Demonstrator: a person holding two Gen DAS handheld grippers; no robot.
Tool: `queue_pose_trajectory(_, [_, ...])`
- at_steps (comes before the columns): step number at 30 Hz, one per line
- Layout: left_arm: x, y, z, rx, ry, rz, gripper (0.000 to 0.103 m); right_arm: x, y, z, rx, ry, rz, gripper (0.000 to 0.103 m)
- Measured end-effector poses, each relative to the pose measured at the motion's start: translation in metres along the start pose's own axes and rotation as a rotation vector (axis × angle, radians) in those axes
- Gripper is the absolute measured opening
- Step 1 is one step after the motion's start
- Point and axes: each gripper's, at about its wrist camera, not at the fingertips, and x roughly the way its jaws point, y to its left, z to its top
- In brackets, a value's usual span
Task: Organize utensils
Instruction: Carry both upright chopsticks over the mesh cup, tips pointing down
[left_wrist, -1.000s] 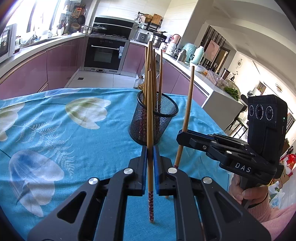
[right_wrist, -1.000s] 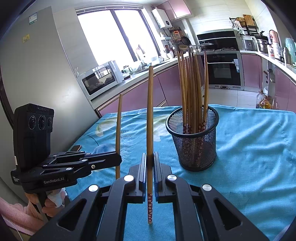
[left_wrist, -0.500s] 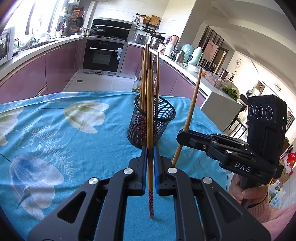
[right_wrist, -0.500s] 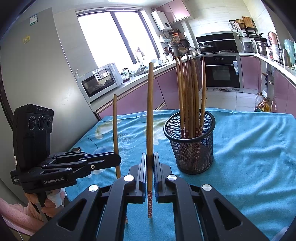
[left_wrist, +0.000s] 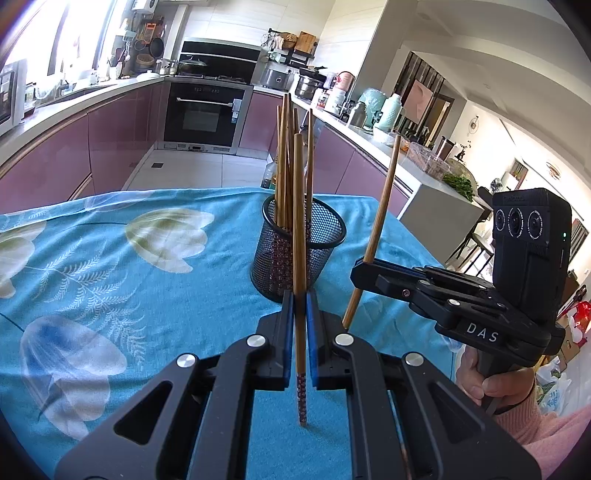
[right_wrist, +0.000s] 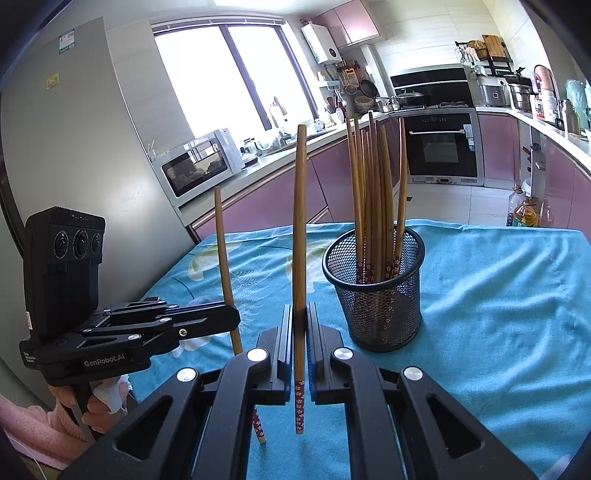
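A black mesh holder (left_wrist: 299, 251) stands on the blue floral tablecloth with several wooden chopsticks upright in it; it also shows in the right wrist view (right_wrist: 375, 295). My left gripper (left_wrist: 300, 325) is shut on one chopstick (left_wrist: 298, 229), held upright just in front of the holder. My right gripper (right_wrist: 300, 339) is shut on another chopstick (right_wrist: 300, 229), upright and left of the holder. Each gripper shows in the other's view, the right (left_wrist: 364, 271) and the left (right_wrist: 231, 319), with its chopstick tilted slightly.
The tablecloth (left_wrist: 110, 258) covers the table, whose far edge lies behind the holder. Purple kitchen cabinets, an oven (left_wrist: 205, 114) and a microwave (right_wrist: 201, 162) stand beyond. A white counter (left_wrist: 436, 206) lies right of the table.
Both grippers have drawn back a little from the holder and lowered slightly, each still holding its chopstick. The chopstick in the right gripper leans more than before.
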Motion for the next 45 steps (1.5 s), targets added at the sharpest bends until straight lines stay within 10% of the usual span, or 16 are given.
queue_pose_trajectory(45, [0.003, -0.009, 0.016, 0.022, -0.016, 0.001, 0.007, -0.01, -0.005, 0.013, -0.004, -0.039, -0.015, 0.006])
